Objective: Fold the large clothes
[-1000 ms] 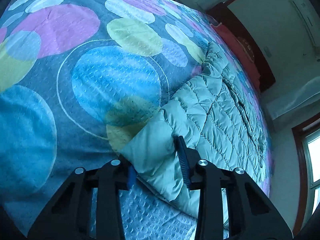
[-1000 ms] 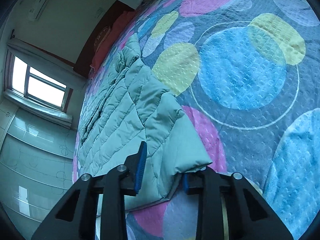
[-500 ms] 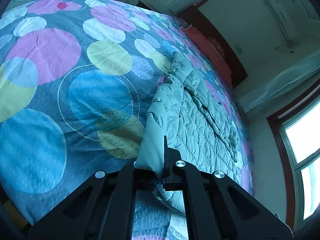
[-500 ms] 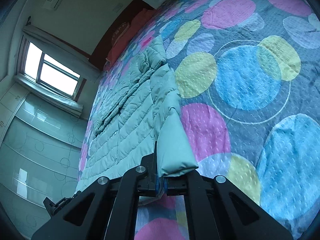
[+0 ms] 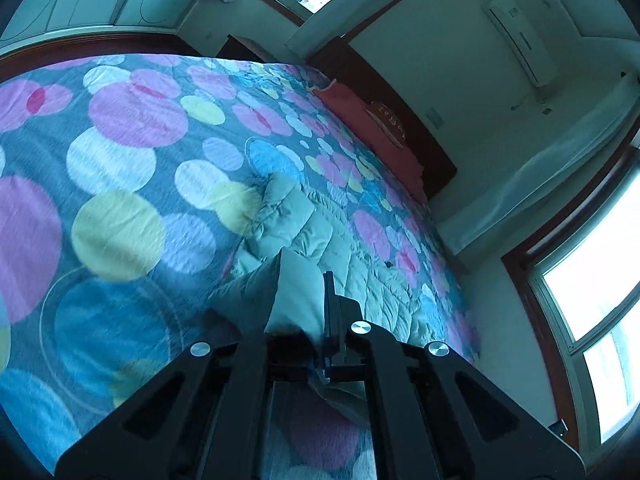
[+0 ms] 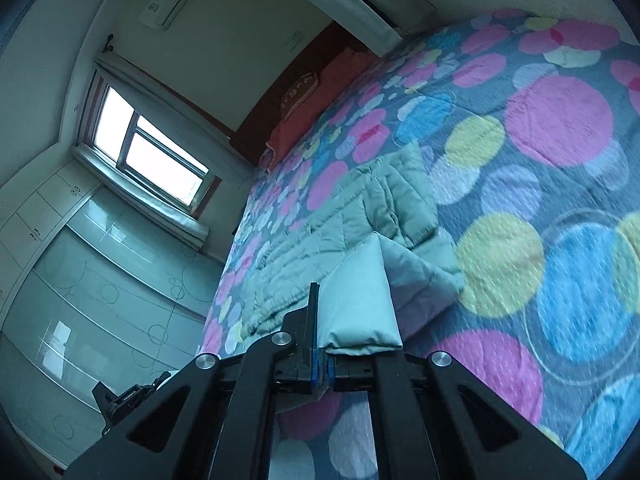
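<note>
Quilted pale green padded jacket (image 5: 360, 272), stitched in narrow horizontal channels that puff between the seams, lies stretched lengthwise on a bed covered by a grey-blue bedspread (image 5: 120, 184) printed with overlapping pink, blue, yellow and white circles. Its far end lies flat on the cover, reaching toward a red pillow (image 5: 360, 120) at the dark wooden headboard, while its near hem is raised off the bed at two corners. The lifted cloth shows a smooth, unquilted surface where it turns over, and it forms a stiff tent-like peak at each grip.

In the left wrist view, the left gripper (image 5: 320, 356) is clamped tight on one near corner of the jacket, the fabric bunching up in a fold just ahead of the black fingers. In the right wrist view, the right gripper (image 6: 322, 354) is likewise pinched on the other near corner of the jacket (image 6: 352, 216), with a plump rolled edge sitting directly above its blue pads (image 6: 316, 356). Between the raised corners and the flat part the jacket slopes down and creases across its width.

A wall-mounted white air conditioner (image 5: 520, 44) hangs above the headboard, bright windows (image 6: 148, 152) stand to one side, and pale glass-fronted wardrobe doors (image 6: 80, 280) line the wall beside the bed.
</note>
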Demonstrator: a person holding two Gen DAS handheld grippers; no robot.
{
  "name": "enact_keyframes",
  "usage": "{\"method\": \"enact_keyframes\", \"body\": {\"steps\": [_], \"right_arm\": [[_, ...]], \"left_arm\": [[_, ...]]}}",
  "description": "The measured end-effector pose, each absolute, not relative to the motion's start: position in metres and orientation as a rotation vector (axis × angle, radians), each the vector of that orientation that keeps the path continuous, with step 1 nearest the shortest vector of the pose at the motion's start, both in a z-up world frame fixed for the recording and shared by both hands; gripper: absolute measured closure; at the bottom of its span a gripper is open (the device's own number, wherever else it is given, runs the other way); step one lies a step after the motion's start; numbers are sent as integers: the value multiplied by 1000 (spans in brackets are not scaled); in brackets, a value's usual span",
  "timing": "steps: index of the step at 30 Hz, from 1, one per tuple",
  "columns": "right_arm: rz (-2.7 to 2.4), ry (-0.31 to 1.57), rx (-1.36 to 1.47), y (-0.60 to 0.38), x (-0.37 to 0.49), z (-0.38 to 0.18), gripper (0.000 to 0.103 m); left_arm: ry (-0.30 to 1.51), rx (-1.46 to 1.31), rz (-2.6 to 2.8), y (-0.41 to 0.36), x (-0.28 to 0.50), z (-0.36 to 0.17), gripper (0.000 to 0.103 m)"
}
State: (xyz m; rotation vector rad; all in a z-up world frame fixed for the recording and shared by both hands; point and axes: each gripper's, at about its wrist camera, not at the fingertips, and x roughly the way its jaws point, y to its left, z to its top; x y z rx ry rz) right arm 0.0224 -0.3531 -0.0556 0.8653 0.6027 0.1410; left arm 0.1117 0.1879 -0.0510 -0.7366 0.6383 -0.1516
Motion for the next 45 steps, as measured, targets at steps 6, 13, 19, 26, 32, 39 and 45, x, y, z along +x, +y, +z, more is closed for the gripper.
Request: {"method": "enact_keyframes", "body": {"steps": [6,13,19,26,32,39,45], "right_arm": [[135,587,860,-362,112,-49,101],[86,617,835,-372,211,-59,101],[54,680,821,-377,282,-83,101],[-19,806,813,-379,340,-143,101],[-27,851,837,-379,345,-169,99],[-34,780,802,-385,326,-131,47],[-22,778,691,-366,320,-111,48]], "left_arm": [[637,-657,-106,174,198,-46,101],[663,-597,-38,157,295,-59,101],[690,-499,2,133,366,-77,101],[786,-432,80,121,413,-128,101],[826,-399,86,117,423,-144,100],[719,-332,67,114,403,-103,51],[719,-248,31,104,396,-96,49]]}}
